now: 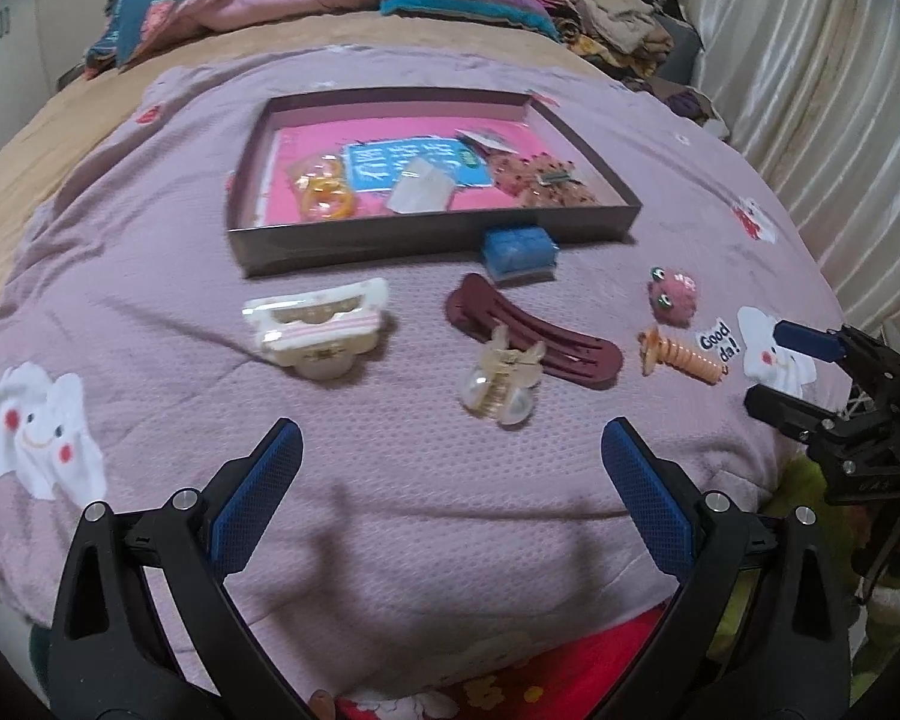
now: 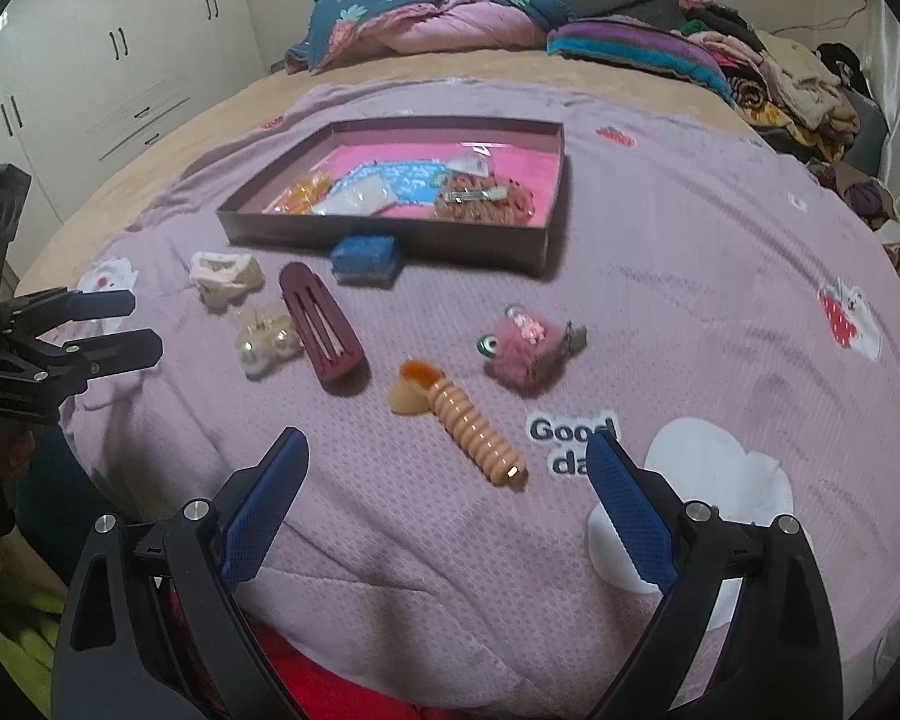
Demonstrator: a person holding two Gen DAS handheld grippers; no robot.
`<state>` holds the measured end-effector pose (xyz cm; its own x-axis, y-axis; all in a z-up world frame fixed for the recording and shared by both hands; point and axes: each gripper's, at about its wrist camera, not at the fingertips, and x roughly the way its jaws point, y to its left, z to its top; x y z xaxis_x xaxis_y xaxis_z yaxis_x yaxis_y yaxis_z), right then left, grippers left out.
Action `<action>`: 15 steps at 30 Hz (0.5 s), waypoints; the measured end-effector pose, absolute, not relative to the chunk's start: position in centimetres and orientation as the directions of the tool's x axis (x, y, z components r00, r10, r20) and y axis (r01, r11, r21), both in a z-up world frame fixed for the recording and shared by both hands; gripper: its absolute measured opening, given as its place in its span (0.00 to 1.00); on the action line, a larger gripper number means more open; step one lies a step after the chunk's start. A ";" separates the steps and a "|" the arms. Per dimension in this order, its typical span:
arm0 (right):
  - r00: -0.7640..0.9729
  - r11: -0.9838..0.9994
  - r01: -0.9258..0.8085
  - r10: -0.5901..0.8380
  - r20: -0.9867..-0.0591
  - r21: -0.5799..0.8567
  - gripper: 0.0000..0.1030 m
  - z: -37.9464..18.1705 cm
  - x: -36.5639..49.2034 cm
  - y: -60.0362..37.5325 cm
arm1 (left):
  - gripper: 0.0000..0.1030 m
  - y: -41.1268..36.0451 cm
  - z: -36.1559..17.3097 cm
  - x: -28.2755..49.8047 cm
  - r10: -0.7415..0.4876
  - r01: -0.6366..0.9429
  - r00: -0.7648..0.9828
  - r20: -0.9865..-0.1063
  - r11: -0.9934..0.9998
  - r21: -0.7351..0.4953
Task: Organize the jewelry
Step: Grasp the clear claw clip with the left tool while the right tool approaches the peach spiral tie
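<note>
A shallow dark tray [image 1: 438, 235] [image 2: 390, 237] with a pink floor lies on the lilac blanket and holds several small packets and clips. In front of it lie a blue box [image 1: 519, 252] [image 2: 364, 258], a cream claw clip [image 1: 318, 330] [image 2: 225, 276], a maroon clip [image 1: 534, 333] [image 2: 321, 324], a clear pearl claw clip [image 1: 501, 387] [image 2: 267, 342], a pink fuzzy clip [image 1: 672, 294] [image 2: 525, 348] and an orange spiral clip [image 1: 681, 357] [image 2: 468, 426]. My left gripper [image 1: 450, 456] is open and empty near the pearl clip. My right gripper [image 2: 447, 462] is open and empty just short of the spiral clip.
The lilac blanket [image 1: 150, 276] covers a bed. Folded quilts [image 2: 426, 21] and a pile of clothes [image 2: 780, 84] lie at the far end. White wardrobes [image 2: 90, 60] stand left; a curtain [image 1: 810, 90] hangs right. The right gripper shows in the left wrist view [image 1: 792, 372], open.
</note>
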<state>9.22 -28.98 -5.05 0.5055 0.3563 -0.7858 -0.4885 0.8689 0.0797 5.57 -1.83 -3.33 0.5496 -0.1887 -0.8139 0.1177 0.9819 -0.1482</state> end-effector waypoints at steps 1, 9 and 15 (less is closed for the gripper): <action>0.504 0.870 -0.486 0.355 -0.787 0.081 0.90 -5.2 9.2 -29.1 | 0.91 -2.2 -3.5 5.7 -0.194 0.129 0.547 -0.815 0.981 -0.146; 0.495 0.874 -0.479 0.348 -0.796 0.084 0.90 -6.0 10.0 -29.5 | 0.83 -4.6 -5.3 7.6 -0.212 0.201 0.500 -0.840 0.972 -0.125; 0.474 0.871 -0.482 0.355 -0.805 0.100 0.90 -6.8 10.3 -29.6 | 0.74 -5.2 -7.0 9.3 -0.220 0.222 0.462 -0.859 0.967 -0.128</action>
<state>10.31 -29.60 -6.78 0.4744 0.3552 -0.8055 -0.4816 0.8706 0.1002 9.33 -5.22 -6.96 0.4616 -0.2199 -0.8594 0.2224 0.9665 -0.1279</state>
